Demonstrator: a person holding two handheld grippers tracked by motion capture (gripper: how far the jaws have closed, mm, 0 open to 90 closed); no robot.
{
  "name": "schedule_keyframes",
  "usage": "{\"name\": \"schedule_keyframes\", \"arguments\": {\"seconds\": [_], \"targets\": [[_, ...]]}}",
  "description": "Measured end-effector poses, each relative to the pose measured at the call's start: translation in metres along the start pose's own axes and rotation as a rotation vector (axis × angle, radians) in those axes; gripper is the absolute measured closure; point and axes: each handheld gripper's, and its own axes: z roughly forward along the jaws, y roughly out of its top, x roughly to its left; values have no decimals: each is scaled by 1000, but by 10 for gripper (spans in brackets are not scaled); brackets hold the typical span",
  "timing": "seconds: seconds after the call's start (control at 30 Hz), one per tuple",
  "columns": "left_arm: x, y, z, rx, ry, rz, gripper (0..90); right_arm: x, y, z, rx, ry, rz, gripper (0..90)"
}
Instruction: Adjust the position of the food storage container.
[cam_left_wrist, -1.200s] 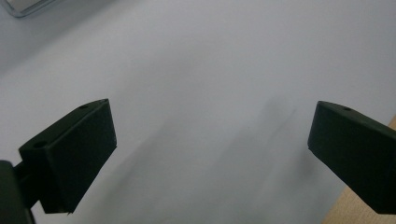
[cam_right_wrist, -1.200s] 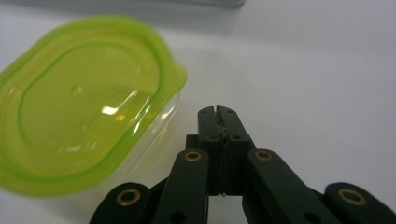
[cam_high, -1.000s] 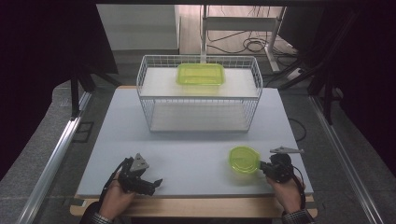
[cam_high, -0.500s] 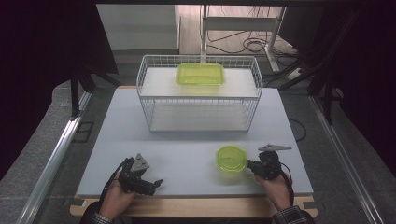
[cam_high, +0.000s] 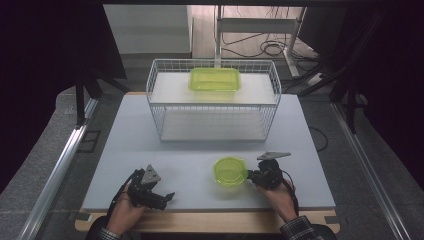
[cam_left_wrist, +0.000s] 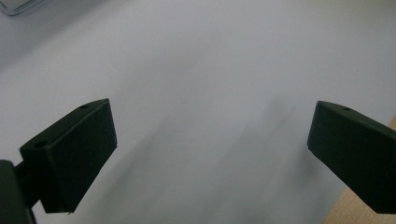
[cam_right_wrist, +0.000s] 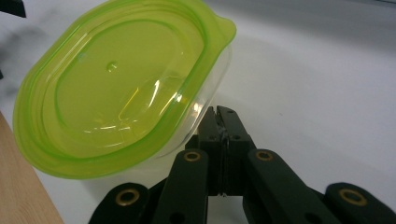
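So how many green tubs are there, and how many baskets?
Green tubs: 2, a round tub on the table near the right hand-held gripper, and a rectangular tub on the basket's upper shelf.
Wire baskets: 1, the basket.
Total: 3

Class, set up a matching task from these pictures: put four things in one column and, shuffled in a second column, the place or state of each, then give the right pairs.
Things:
1. round green container
2. rectangular green container
3. left tool
4. right tool

Places or states:
A. jaws wide apart, nothing between them
B. on the upper shelf of the wire rack
C. near the table's front edge, touching a tool
D. jaws shut, tips at a container's clear edge

Pairs: 1-C, 2-B, 3-A, 4-D
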Motion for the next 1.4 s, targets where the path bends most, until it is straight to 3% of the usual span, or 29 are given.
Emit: {"name": "schedule_keyframes", "arguments": {"seconds": [0.43,0.5,0.77,0.93,1.07,1.1,1.2,1.23,1.4], "targets": [[0,0,0,-2,2,1,12,19,15,26,32,46,-57,884],[0,0,0,-2,1,2,12,20,16,26,33,23,-82,870],[-1,0,-1,-9,9,6,17,13,18,11,-3,-48,-97,809],[-1,1,-2,-16,10,5,19,10,17,-4,-27,-99,-125,663],[-2,1,-1,-14,8,8,19,8,16,-9,-29,-114,-136,567],[-2,1,-1,-15,8,7,19,6,14,-12,-31,-119,-136,472],[-2,1,-1,-17,7,10,19,3,12,-15,-34,-112,-135,352],[-2,1,-1,-17,7,10,20,3,12,-15,-34,-112,-135,352],[-2,1,-2,-18,9,10,19,-2,9,-12,-41,-109,-129,134]]}}
